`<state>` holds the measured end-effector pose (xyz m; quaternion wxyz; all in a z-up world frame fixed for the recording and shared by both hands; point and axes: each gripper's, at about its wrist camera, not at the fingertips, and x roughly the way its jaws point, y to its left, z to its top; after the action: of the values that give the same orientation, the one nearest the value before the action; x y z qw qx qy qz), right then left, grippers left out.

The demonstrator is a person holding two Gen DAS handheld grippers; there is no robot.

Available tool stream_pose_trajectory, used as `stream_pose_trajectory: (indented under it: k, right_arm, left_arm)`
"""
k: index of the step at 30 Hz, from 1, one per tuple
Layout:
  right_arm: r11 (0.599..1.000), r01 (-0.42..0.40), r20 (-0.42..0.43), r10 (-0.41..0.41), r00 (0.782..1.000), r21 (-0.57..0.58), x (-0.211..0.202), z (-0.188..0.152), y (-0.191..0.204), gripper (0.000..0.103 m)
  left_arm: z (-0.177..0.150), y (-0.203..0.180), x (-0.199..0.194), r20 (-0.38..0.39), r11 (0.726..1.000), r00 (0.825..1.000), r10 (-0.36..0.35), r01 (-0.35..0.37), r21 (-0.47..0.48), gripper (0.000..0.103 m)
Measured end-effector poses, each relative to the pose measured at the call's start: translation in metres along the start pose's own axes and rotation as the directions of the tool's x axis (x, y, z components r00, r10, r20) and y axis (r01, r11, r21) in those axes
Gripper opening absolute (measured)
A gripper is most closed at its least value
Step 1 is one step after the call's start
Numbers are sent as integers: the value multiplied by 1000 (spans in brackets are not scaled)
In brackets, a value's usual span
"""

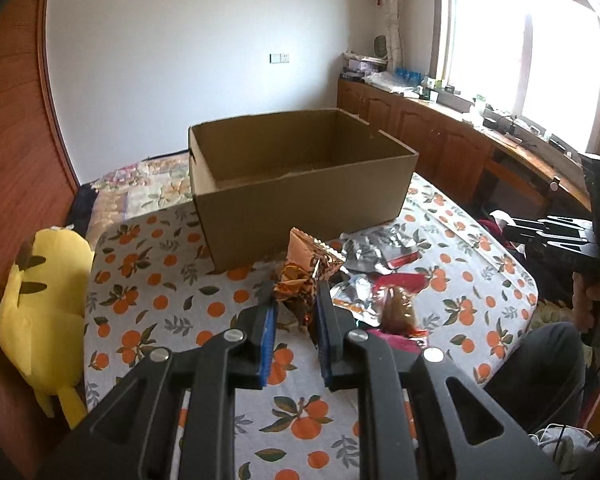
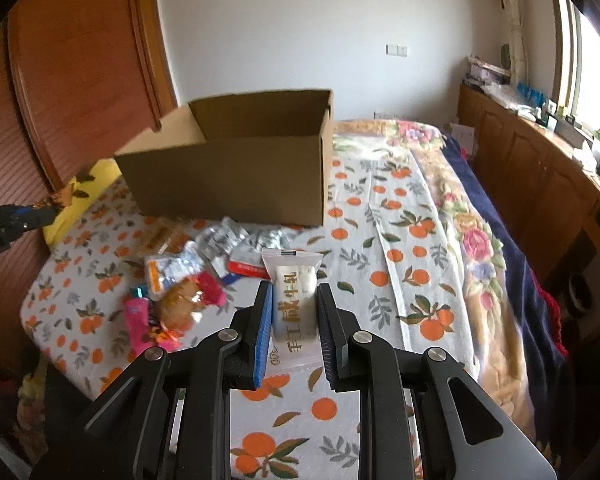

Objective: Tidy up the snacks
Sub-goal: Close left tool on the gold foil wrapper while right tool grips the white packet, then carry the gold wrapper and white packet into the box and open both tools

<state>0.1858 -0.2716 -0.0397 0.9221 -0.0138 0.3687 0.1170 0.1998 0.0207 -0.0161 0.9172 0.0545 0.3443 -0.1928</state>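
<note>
My left gripper [image 1: 294, 300] is shut on an orange-gold foil snack packet [image 1: 308, 268] and holds it above the bed, short of the open cardboard box [image 1: 300, 200]. My right gripper [image 2: 293, 300] is shut on a white snack packet with gold lettering [image 2: 294, 296], held above the orange-print cloth [image 2: 380, 280]. The box also shows in the right wrist view [image 2: 228, 184], its inside looking empty. Loose snacks lie in front of the box: silver packets [image 2: 224, 240], a pink packet [image 2: 138, 324] and a clear packet with a brown pastry [image 2: 180, 304].
A yellow plush toy [image 1: 40, 304] lies at the bed's left edge. A wooden wardrobe [image 2: 80, 80] stands to the left. Wooden cabinets with clutter [image 1: 440, 128] run under the window on the right. A floral blanket [image 2: 472, 240] covers the bed's right side.
</note>
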Motion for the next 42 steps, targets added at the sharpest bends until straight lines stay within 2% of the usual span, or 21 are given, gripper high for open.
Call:
stream_pose_trajectory:
  k: [12, 21, 32, 42]
  right_arm:
    - [1000, -19, 71, 19, 997, -8, -35, 2, 11, 20]
    - [999, -41, 107, 42, 993, -11, -45, 5, 15, 20]
    - [996, -91, 130, 93, 987, -23, -33, 27, 22, 20]
    - [991, -111, 123, 120, 985, -75, -5, 60, 34, 20]
  left_arm:
    - [9, -20, -23, 52, 1000, 999, 2, -3, 14, 15]
    - [18, -27, -26, 75, 1000, 997, 9, -10, 9, 15]
    - [45, -27, -25, 115, 1000, 993, 26, -27, 8, 15]
    - [67, -7, 5, 128, 1000, 992, 22, -20, -18, 15]
